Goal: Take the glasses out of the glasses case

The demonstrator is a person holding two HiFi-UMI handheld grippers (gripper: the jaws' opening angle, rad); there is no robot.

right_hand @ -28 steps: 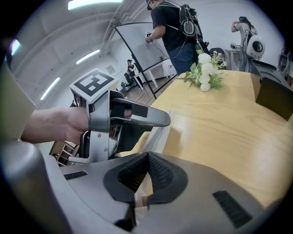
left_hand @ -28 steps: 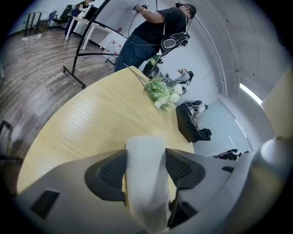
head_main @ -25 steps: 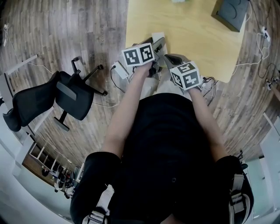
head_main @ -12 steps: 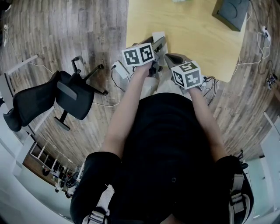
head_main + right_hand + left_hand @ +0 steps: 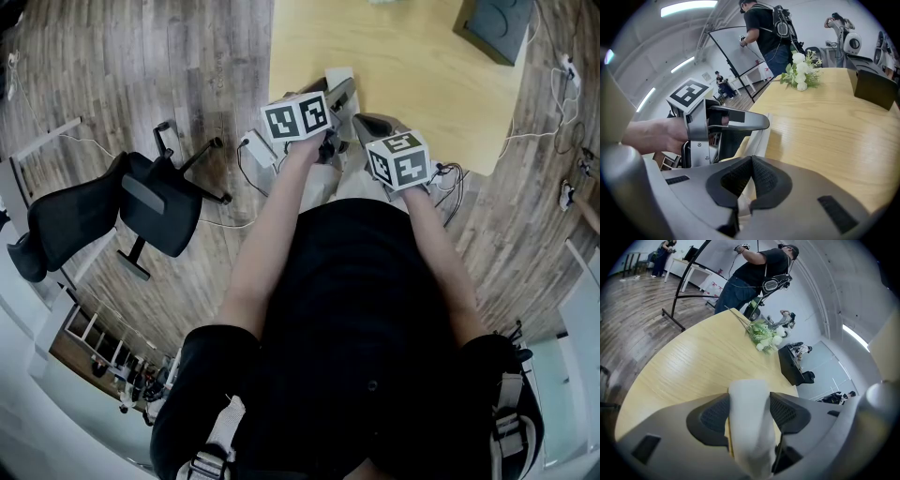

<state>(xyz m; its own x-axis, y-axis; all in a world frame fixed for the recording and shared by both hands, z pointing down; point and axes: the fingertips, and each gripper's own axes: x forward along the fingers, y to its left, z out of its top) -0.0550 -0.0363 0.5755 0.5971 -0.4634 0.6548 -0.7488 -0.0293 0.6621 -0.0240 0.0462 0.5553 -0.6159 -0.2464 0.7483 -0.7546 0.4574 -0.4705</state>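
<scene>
Opening the white glasses case (image 5: pixel 750 441), I judge: left hand-held gripper (image 5: pixel 749 401) clamps its body, right hand-held gripper (image 5: pixel 750 161) pinches seemingly its flap; next, peel that flap back.

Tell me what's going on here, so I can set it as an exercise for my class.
A person stands at the edge of a wooden table with a gripper in each hand. The left gripper is clamped on a white glasses case, held just over the table's edge. The right gripper sits close beside it with its jaws together, apparently pinching a thin edge of the same case. No glasses are visible, so they do not seem to be out yet.
</scene>
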